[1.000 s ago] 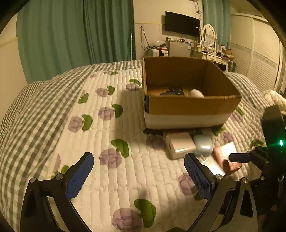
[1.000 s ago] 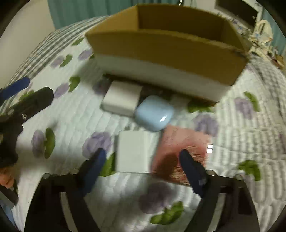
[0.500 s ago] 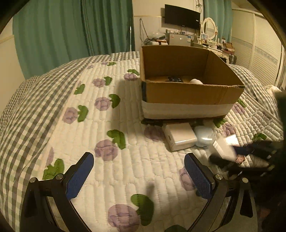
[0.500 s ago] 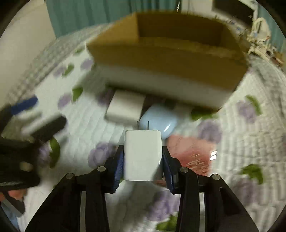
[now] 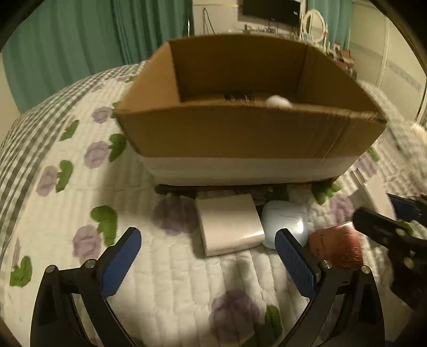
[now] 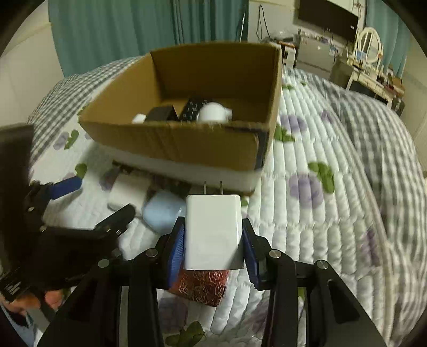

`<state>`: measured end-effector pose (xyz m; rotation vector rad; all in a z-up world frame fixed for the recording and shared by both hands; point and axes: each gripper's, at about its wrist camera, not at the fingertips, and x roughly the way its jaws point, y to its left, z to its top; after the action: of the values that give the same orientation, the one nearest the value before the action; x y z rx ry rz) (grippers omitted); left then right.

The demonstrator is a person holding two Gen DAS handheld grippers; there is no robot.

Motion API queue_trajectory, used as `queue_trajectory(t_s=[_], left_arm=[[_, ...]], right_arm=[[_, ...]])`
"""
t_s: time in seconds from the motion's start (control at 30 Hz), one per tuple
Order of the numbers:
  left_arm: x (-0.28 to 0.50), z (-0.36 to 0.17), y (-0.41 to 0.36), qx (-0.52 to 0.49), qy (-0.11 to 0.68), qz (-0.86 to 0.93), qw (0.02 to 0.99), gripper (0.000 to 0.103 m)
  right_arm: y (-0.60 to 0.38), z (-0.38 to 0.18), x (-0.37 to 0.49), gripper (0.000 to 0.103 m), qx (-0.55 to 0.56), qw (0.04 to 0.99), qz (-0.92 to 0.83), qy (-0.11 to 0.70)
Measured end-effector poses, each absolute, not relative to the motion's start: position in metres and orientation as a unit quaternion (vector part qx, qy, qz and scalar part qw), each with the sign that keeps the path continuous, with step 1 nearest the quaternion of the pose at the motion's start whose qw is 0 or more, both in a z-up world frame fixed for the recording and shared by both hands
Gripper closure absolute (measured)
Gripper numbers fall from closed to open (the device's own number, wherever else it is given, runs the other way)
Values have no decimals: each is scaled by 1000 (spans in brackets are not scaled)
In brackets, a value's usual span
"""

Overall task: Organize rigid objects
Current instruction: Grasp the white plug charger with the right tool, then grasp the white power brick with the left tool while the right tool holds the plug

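My right gripper (image 6: pixel 213 244) is shut on a white plug charger (image 6: pixel 213 229), prongs pointing at the cardboard box (image 6: pixel 186 144), lifted above a red patterned item (image 6: pixel 202 287). My left gripper (image 5: pixel 208 263) is open over the quilt, its fingers either side of a white rectangular block (image 5: pixel 229 224) and a pale blue case (image 5: pixel 287 221) lying in front of the box (image 5: pixel 240 138). The red item (image 5: pixel 335 248) lies right of the blue case. The right gripper (image 5: pixel 387 227) shows blurred at the right edge of the left wrist view. Inside the box are dark items (image 6: pixel 186 109) and a white round object (image 6: pixel 213 112).
The box stands on a white quilt (image 6: pixel 320 213) with purple flowers and a grey checked border. Green curtains (image 5: pixel 80 53), a wall screen (image 6: pixel 328 16) and a cluttered dresser (image 6: pixel 373 77) stand behind the bed. A hand (image 6: pixel 53 299) holds the left gripper at lower left.
The right gripper closed on the white charger and lifted it off the quilt. The left gripper moved forward and down toward the white block and blue case by the box.
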<state>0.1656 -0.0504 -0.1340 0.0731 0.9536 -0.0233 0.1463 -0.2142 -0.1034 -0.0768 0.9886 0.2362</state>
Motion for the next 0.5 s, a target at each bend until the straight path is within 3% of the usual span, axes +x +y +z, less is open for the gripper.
queue_trajectory(t_s=[0.33,0.37,0.5], left_arm=[[184,-160,-57,46,476,15,878,11],[183,-159,-58,46,473,12,880,16],[174,-151,-59,41,467,-14,883,52]], right_arm=[[-220,-100,149,63,-4,874,128,468],[-219,-101,150,63,-4,874,127,470],[-219,-103,151,63,-6,873,122,472]])
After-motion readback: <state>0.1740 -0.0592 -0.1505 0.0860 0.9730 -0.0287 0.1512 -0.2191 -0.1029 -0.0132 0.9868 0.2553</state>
